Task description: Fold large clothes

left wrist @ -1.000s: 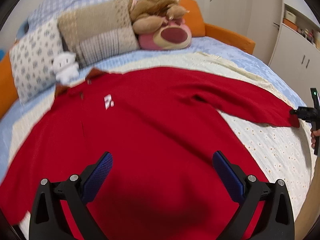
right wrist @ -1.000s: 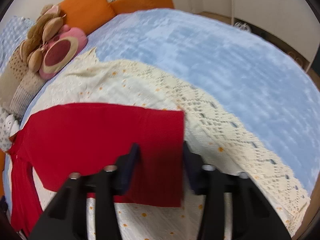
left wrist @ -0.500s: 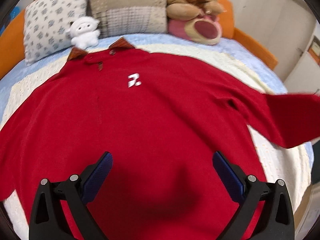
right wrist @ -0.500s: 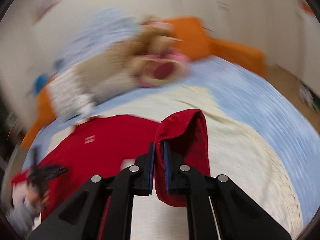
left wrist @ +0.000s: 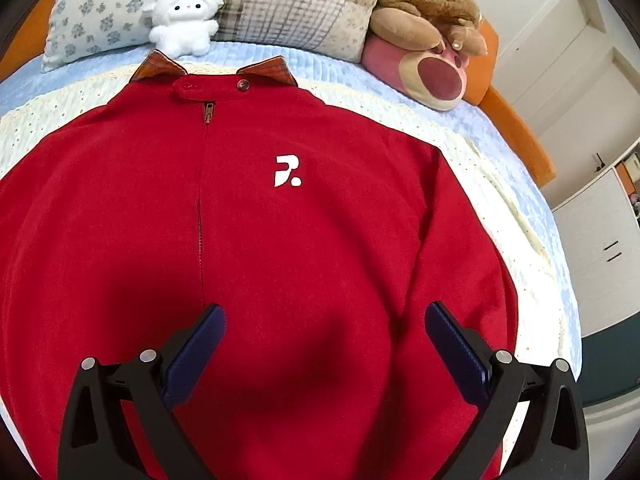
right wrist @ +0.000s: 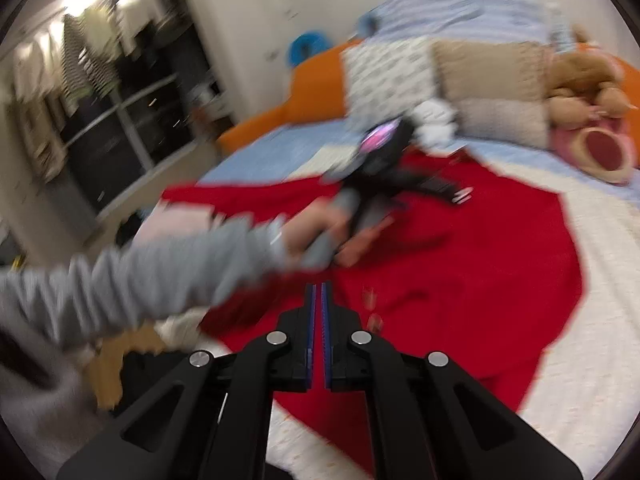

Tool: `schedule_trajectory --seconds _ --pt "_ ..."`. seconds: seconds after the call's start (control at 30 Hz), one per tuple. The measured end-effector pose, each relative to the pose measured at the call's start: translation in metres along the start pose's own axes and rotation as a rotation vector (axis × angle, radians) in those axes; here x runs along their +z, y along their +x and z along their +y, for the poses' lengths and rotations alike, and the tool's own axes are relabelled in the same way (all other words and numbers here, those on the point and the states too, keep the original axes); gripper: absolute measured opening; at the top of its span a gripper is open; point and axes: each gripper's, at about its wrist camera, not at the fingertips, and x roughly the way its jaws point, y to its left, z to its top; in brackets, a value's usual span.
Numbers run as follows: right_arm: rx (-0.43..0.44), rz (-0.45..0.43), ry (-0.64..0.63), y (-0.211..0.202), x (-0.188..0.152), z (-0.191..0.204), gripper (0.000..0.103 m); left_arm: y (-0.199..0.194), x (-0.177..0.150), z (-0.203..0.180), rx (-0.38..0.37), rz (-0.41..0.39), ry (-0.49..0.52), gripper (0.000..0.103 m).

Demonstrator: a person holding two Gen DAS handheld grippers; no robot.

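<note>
Red jacket (left wrist: 304, 240) lies flat on bed; left gripper (left wrist: 322, 332) fingers spread above it.

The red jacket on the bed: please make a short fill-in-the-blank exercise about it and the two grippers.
1. The red jacket has a small logo in the colour ____.
2. The left gripper hangs over the jacket with its jaws ____.
3. The right gripper has its jaws ____.
4. The white plush toy sits just beyond the jacket's ____.

Missing words: white; open; shut; collar
</note>
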Motion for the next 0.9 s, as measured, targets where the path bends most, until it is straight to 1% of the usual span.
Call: schedule_trajectory --seconds 0.07,0.1,0.13,0.17,0.23,0.27,0.33,0.37,0.4,0.47,0.5,0.57,0.6,0.63,0.7,0.73,0.77,0.8,0.83,0.87,0.9 --pt "-0.010 0.050 -0.033 0.021 -0.014 0.016 0.004 0.005 -0.006 0.000 0.003 0.017 0.012 0.101" --pt "-0.009 0.072 -0.022 0.032 -0.020 0.015 0.004 0.008 -0.010 0.000 0.005 0.029 0.027 0.101" --pt "-0.026 0.081 -0.016 0.037 -0.021 0.014 0.005 0.010 -0.015 -0.002 0.009 0.041 0.050 0.101" --pt "-0.053 0.090 -0.010 0.038 -0.024 0.010 0.007 0.013 -0.022 -0.005 0.029 0.057 0.084 0.101" --pt "-0.116 0.086 0.027 0.039 -0.022 -0.015 0.007 0.017 -0.035 -0.010 0.048 0.086 0.128 0.101" --pt "-0.140 0.081 0.059 0.038 -0.020 -0.030 0.008 0.019 -0.046 -0.014 0.068 0.110 0.177 0.101" --pt "-0.191 0.051 0.156 0.032 -0.015 -0.069 0.034 0.017 -0.063 -0.018 0.108 0.132 0.232 0.101" --pt "-0.224 0.037 0.193 0.028 -0.013 -0.086 0.063 0.015 -0.074 -0.020 0.123 0.144 0.263 0.101" --pt "-0.293 0.006 0.234 0.025 -0.005 -0.112 0.076 0.012 -0.083 -0.022 0.136 0.152 0.290 0.101" --pt "-0.363 -0.018 0.270 0.031 0.014 -0.148 0.075 0.006 -0.100 -0.030 0.171 0.170 0.357 0.101" --pt "-0.428 -0.018 0.301 0.038 0.030 -0.173 0.076 0.003 -0.108 -0.034 0.191 0.175 0.392 0.101" --pt "-0.485 -0.004 0.349 0.055 0.054 -0.218 0.075 0.001 -0.123 -0.044 0.234 0.189 0.462 0.101" --pt "-0.536 0.012 0.392 0.070 0.070 -0.247 0.076 0.001 -0.129 -0.045 0.255 0.198 0.483 0.101" --pt "-0.560 0.023 0.425 0.081 0.081 -0.267 0.075 0.000 -0.134 -0.046 0.274 0.205 0.498 0.101" --pt "-0.628 0.053 0.493 0.106 0.102 -0.311 0.074 -0.004 -0.142 -0.045 0.282 0.207 0.502 0.101" --pt "-0.654 0.071 0.508 0.118 0.108 -0.327 0.074 -0.005 -0.145 -0.042 0.287 0.208 0.500 0.101" --pt "-0.691 0.089 0.515 0.130 0.114 -0.344 0.074 -0.004 -0.147 -0.040 0.288 0.217 0.492 0.101" --pt "-0.748 0.120 0.512 0.145 0.122 -0.362 0.073 -0.004 -0.148 -0.039 0.285 0.222 0.484 0.101" --pt "-0.773 0.139 0.513 0.155 0.127 -0.372 0.072 -0.004 -0.149 -0.037 0.281 0.221 0.478 0.101" --pt "-0.782 0.151 0.520 0.162 0.131 -0.382 0.067 -0.007 -0.150 -0.036 0.271 0.214 0.482 0.101" --pt "-0.771 0.169 0.533 0.172 0.135 -0.391 0.050 -0.010 -0.151 -0.035 0.265 0.209 0.492 0.101"
